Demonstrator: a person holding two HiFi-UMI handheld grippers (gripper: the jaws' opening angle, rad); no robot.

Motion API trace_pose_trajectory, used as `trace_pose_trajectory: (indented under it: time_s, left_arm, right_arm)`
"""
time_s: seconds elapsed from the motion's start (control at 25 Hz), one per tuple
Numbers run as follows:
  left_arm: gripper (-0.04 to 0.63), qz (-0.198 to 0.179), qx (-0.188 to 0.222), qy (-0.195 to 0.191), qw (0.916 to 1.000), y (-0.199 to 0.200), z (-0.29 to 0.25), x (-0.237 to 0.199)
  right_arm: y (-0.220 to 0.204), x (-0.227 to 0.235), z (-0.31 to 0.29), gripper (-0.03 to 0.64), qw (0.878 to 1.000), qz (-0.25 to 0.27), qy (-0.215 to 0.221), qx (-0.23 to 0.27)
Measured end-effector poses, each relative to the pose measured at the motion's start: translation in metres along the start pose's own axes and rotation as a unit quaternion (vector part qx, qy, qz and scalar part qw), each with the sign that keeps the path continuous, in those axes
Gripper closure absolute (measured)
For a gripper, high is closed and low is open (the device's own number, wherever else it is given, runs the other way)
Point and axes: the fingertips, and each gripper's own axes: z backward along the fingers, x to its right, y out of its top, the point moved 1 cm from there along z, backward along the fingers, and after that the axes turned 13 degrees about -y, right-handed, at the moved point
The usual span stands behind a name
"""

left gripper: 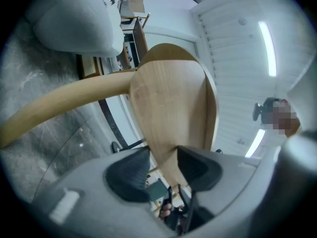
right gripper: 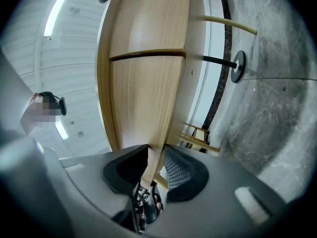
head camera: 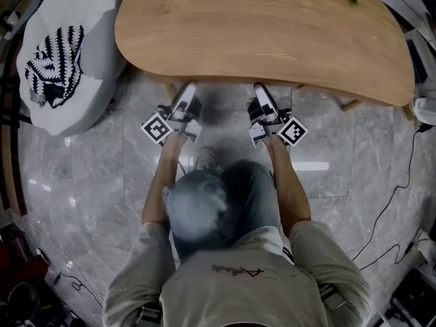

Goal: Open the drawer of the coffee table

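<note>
Right, both grippers are up under the near edge of the coffee table (head camera: 272,33), side by side, with the person (head camera: 225,278) crouched on the floor (head camera: 82,182) just near of it. The drawer itself doesn't show from the head view; it sits tucked beneath the top.

The left gripper (left gripper: 163,165) has the wooden drawer front (left gripper: 168,113) between its jaws. They're spread around it, and a sliver of background shows beside the left pad, so it's not clamped. The right gripper (right gripper: 156,160) looks pinched on the thin lower lip of the same panel (right gripper: 143,98), with both pads against the wood.

Key relation:
- The panel stands straight ahead of both sets of jaws and a bit above them, and each gripper is tilted slightly upward.
- Its long axis runs left-right along the table's near edge, across the jaws.
- Neither hand is nearer. They're level with each other, left (head camera: 189,87) and right (head camera: 261,87) of the middle.

Judging from that, the pull has to come straight back toward the person, even on both sides, or the drawer may rack.
</note>
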Motion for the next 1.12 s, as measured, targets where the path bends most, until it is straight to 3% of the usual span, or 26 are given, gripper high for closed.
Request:
trace_pose_trajectory:
  time_s: [0.36,1.12]
  left_arm:
    - [0.448,-0.03,-0.039,-0.013,0.9987,-0.016,0.018,0.029]
    - [0.457,-0.035,-0.056,-0.026,0.9975,-0.042,0.063,0.076]
  right_arm:
    - [-0.016,-0.014,0.031,0.515,1.0,-0.009,0.011,-0.011]
    - [-0.05,-0.04,0.088,0.52,0.998,-0.008,0.018,-0.051]
